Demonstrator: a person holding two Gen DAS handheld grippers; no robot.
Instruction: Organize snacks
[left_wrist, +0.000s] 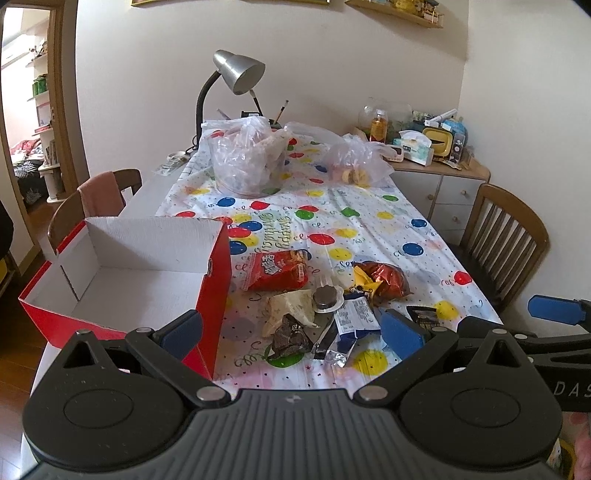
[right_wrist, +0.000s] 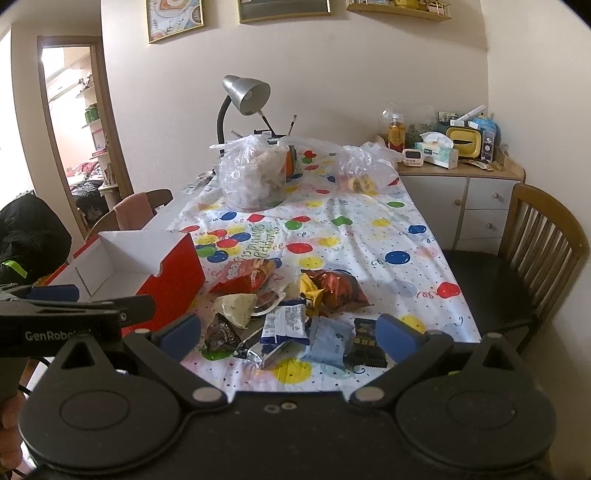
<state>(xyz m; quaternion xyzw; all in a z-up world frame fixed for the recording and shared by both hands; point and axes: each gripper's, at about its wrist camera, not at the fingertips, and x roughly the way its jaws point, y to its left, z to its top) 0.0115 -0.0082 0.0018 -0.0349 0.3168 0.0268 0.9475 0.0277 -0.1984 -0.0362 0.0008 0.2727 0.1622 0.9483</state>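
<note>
Snacks lie in a loose heap on the near part of a table covered with a balloon-print tablecloth (right_wrist: 369, 221). Beside the heap, on its left, stands an open red cardboard box (left_wrist: 212, 291) with a white inside, and nothing is visible in it. In the heap I can tell a red snack bag (left_wrist: 279, 275), a dark red and yellow crinkled bag (right_wrist: 332, 288), a cream triangular packet (left_wrist: 291, 306), a dark triangular packet (right_wrist: 221, 330), a small round chocolate cake in a clear cup (left_wrist: 325, 297), a blue and white wrapper (right_wrist: 286, 321), a pale blue sachet (right_wrist: 328, 341) and a black sachet (right_wrist: 367, 343).

The left gripper (left_wrist: 291, 332) hovers low over the near edge, its blue pads spread wide apart and holding nothing. The right gripper (right_wrist: 288, 330) is just beside it, also spread wide and empty, with the blue and white wrapper and both sachets seen between its fingers.

Farther back stand two clear plastic bags (right_wrist: 255, 177) with food and a silver desk lamp (right_wrist: 245, 94). A wooden chair (right_wrist: 535, 251) stands at the right side.
</note>
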